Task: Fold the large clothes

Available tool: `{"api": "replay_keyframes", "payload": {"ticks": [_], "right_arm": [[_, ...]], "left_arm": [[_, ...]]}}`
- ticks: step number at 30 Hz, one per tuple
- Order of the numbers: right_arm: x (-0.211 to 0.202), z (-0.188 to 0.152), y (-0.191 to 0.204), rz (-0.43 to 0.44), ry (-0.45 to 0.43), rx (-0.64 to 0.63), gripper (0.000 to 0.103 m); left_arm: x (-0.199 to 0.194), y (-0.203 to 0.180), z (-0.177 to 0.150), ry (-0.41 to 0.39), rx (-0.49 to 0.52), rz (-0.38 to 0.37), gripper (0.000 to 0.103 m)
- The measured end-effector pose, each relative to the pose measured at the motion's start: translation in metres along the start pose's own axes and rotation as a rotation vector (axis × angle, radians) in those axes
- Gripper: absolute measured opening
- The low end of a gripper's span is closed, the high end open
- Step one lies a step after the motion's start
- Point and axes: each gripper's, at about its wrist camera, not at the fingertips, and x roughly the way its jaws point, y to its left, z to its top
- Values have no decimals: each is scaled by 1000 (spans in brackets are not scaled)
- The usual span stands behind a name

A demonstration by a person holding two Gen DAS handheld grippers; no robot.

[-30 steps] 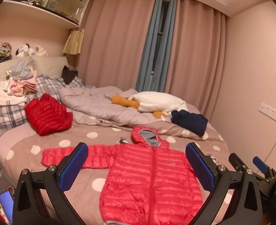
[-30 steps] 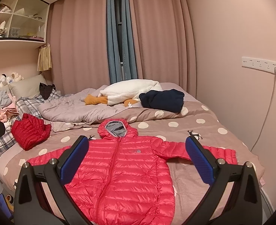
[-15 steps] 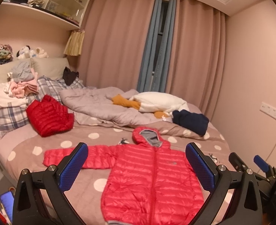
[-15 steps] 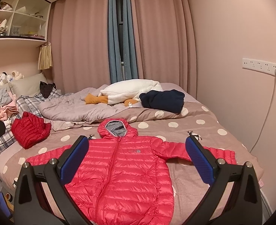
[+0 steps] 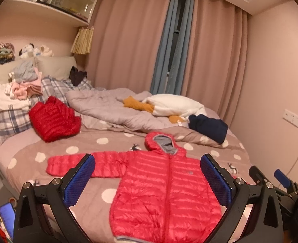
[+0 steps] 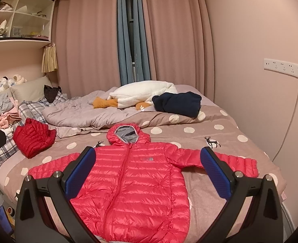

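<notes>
A red hooded puffer jacket (image 5: 165, 186) lies flat, zipped and face up, on the polka-dot bedspread (image 5: 72, 149), sleeves spread out to both sides. It also shows in the right wrist view (image 6: 132, 182). My left gripper (image 5: 147, 178) is open and empty, held above the jacket's lower left side. My right gripper (image 6: 148, 174) is open and empty, above the jacket's lower middle. The right gripper's body (image 5: 278, 182) shows at the right edge of the left wrist view.
A folded red jacket (image 5: 54, 119) lies at the left. A grey quilt (image 5: 112, 109), a white plush (image 5: 175, 105) and a navy garment (image 5: 207, 125) lie at the far side. Clothes pile (image 5: 21, 87) sits on plaid pillows. The wall (image 6: 260, 101) borders the bed's right side.
Both grippers have shifted slightly, so the jacket sits a little differently in each view. The jacket has not moved and both grippers stay open.
</notes>
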Motion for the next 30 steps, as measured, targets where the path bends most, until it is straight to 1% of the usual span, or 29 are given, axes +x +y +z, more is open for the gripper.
{"api": "replay_keyframes", "payload": {"ticks": [3, 6, 9, 11, 13, 15, 16, 18, 19, 21, 23, 25, 27, 28, 29, 30], "right_arm": [[8, -3, 0, 11, 10, 1, 103], [28, -7, -7, 47, 44, 15, 103], [60, -13, -25, 88, 91, 86, 103], [90, -20, -47, 100, 137, 161, 103], [117, -28, -69, 72, 180, 215, 103], [151, -42, -104, 5, 230, 292, 103], [167, -52, -123, -37, 263, 348, 103], [189, -68, -154, -77, 303, 441, 103], [198, -77, -169, -95, 321, 488, 103], [212, -97, -198, -163, 368, 561, 102], [217, -115, -221, -245, 390, 619, 101], [218, -130, -242, -298, 387, 698, 100], [216, -144, -257, -316, 381, 793, 101], [213, -151, -262, -310, 369, 843, 101], [211, -160, -269, -288, 347, 910, 101], [210, -164, -270, -271, 327, 939, 101]], "left_arm": [[12, 5, -2, 19, -9, -7, 103], [37, 17, -2, 60, -50, -24, 103], [79, 45, -3, 117, -159, -76, 103], [112, 67, -9, 185, -248, -65, 103], [149, 93, -19, 244, -307, -18, 103], [186, 119, -31, 301, -344, 20, 103], [206, 140, -42, 336, -389, 52, 102], [230, 167, -60, 377, -464, 83, 100], [244, 187, -72, 394, -518, 95, 100], [262, 215, -89, 424, -602, 110, 100], [272, 240, -106, 423, -707, 107, 100], [280, 259, -118, 415, -777, 113, 100], [286, 273, -128, 415, -838, 102, 100], [288, 278, -132, 395, -868, 75, 100], [289, 283, -132, 358, -889, 37, 100], [290, 286, -131, 323, -903, 1, 100]]}}
